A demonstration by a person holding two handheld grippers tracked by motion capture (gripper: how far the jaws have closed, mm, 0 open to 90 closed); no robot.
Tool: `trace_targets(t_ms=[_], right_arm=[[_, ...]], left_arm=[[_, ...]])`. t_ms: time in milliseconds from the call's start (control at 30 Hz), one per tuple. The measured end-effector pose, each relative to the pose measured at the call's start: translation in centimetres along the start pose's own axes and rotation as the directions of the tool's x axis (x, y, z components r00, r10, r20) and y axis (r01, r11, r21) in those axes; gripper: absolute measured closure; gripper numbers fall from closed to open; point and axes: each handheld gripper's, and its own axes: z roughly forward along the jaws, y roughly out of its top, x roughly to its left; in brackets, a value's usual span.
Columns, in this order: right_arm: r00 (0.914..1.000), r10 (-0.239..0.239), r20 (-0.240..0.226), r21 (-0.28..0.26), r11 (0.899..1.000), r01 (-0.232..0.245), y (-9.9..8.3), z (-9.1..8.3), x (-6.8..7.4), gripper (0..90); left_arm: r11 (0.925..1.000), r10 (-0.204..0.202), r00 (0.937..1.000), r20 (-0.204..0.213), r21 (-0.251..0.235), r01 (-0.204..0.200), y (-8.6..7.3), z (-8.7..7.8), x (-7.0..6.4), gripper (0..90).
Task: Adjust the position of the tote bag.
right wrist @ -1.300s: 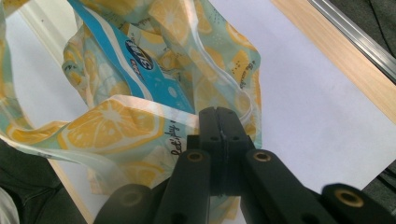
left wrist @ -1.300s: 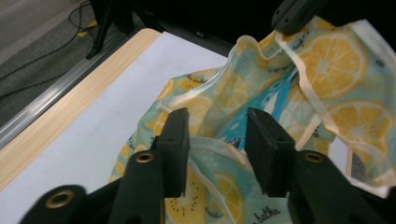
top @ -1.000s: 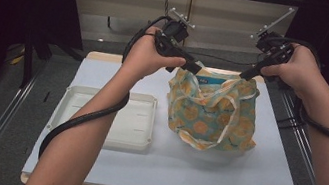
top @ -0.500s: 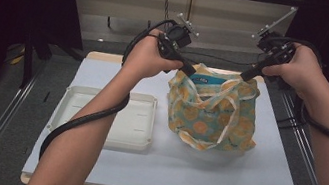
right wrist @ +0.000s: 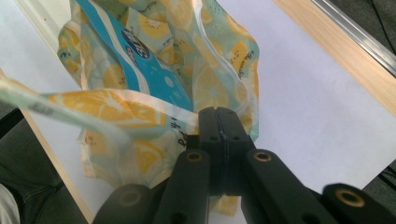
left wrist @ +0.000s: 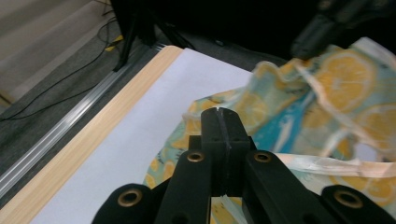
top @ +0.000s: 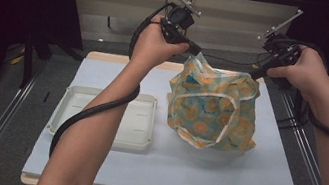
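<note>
- Step in hand: both grippers hold the fabric bag (top: 213,108) by the top edge and pull its mouth apart, judged from the raised corners.
- Left gripper (top: 195,50): jaws pressed together, pinching the left corner of the bag rim. In the left gripper view the closed left gripper (left wrist: 222,116) has printed cloth spreading from under its tip.
- Right gripper (top: 257,72): jaws pressed together on the right corner of the rim. In the right gripper view the closed right gripper (right wrist: 219,122) pinches the white-trimmed edge.
- Bag location: far right part of the table, base resting on the white mat (top: 259,179), top corners lifted clear. The print shows orange slices on teal; a loop handle (top: 229,118) hangs down the front.
- Contents: a blue packet (right wrist: 140,56) lies inside the bag, seen through the open mouth.
- Next move, as a judgement: keep both pinches firm and the rim taut; tipping or shaking the bag toward the tray (top: 132,120) would likely call for an even lift of both corners.
- Tray: white, shallow, empty, left of the bag and apart from it.
- Surface: white mat over a wooden table (top: 107,56).
- Room: grey carpet floor (top: 4,96), dark stands at left, cables on the floor.
</note>
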Motion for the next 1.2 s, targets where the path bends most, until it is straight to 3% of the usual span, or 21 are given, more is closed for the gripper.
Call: trace_targets(t_ms=[133,267,400,467,567,600,800,867,1200], right_arm=[[0.9999,-0.002,0.012,0.015,1.000,0.001,-0.5,0.1,-0.3,90.0],[0.9999,-0.004,0.013,0.020,1.000,0.004,-0.9,0.4,-0.6,90.0],[0.9998,0.012,0.014,0.032,0.999,-0.012,-1.2,0.8,-1.0,90.0],[0.9999,0.005,0.012,0.038,0.999,-0.005,-1.5,1.0,-1.2,90.0],[0.9999,0.013,0.007,0.049,0.999,-0.013,-1.8,1.4,-1.4,90.0],[0.9997,0.021,0.007,0.050,0.998,-0.022,-1.9,1.5,-1.4,90.0],[0.9998,0.019,0.004,0.065,0.998,-0.019,-3.0,2.5,-1.6,90.0],[0.9997,0.023,0.003,0.073,0.997,-0.023,-3.4,2.9,-1.6,90.0],[0.9995,0.026,0.020,0.089,0.996,-0.028,-3.7,2.3,-1.6,90.0]], left_arm=[[0.9995,-0.029,0.9993,-0.025,0.015,0.029,-0.6,1.8,0.9,90.0],[0.9972,-0.044,0.9988,-0.023,0.060,0.046,-1.3,3.4,1.4,90.0],[0.9961,-0.060,0.9982,-0.008,0.064,0.060,-2.0,4.1,1.5,90.0],[0.9969,-0.063,0.9977,-0.022,0.045,0.064,-2.3,3.8,1.6,87.0],[0.9963,-0.082,0.9966,-0.006,0.027,0.082,-2.5,3.2,1.5,78.1],[0.9965,-0.080,0.9968,-0.009,0.026,0.080,-2.5,2.9,1.4,72.3],[0.9977,-0.066,0.9974,-0.030,0.013,0.066,-2.7,1.4,0.5,57.8],[0.9967,-0.081,0.9964,-0.027,-0.004,0.081,-2.9,1.0,0.6,52.5],[0.9958,-0.090,0.9955,-0.030,0.014,0.090,-4.3,0.2,0.5,46.2]])
